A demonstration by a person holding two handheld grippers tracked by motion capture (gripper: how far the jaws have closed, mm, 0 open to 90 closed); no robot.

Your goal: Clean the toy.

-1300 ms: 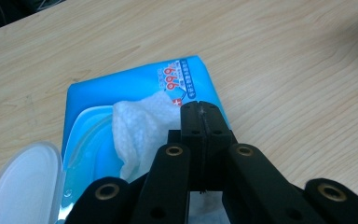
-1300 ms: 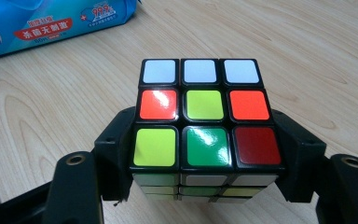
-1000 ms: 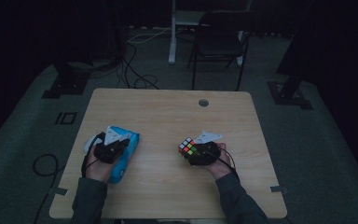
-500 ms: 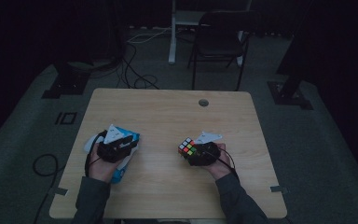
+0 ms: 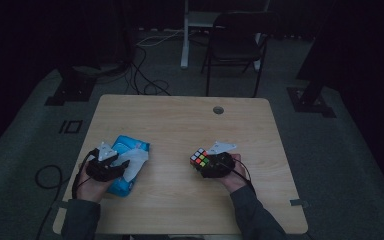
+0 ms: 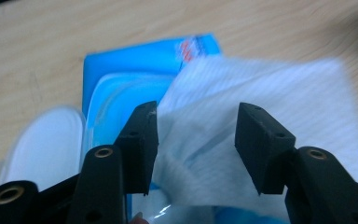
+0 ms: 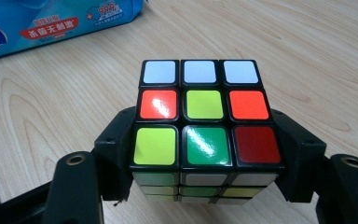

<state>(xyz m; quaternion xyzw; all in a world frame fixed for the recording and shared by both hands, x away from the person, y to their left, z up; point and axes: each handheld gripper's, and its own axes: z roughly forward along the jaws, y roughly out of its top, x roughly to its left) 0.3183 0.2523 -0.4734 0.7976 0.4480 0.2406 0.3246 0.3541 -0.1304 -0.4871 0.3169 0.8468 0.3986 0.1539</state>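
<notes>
High view: a person sat at the table [image 5: 180, 120] with a gripper in each hand.
Right gripper [image 7: 205, 154]: jaws clamped on both sides of the puzzle cube [image 7: 204, 116], apparently to steady it on the wood.
Left gripper [image 6: 196, 140]: jaws parted, a white wipe [image 6: 261, 93] lying between them, ungripped; probably poised to pinch it.
Wipe pack [image 5: 125, 165]: blue, flat near the left table edge, lid flipped back.
Room: bare wood lay between cube and pack, and across the far half.
</notes>
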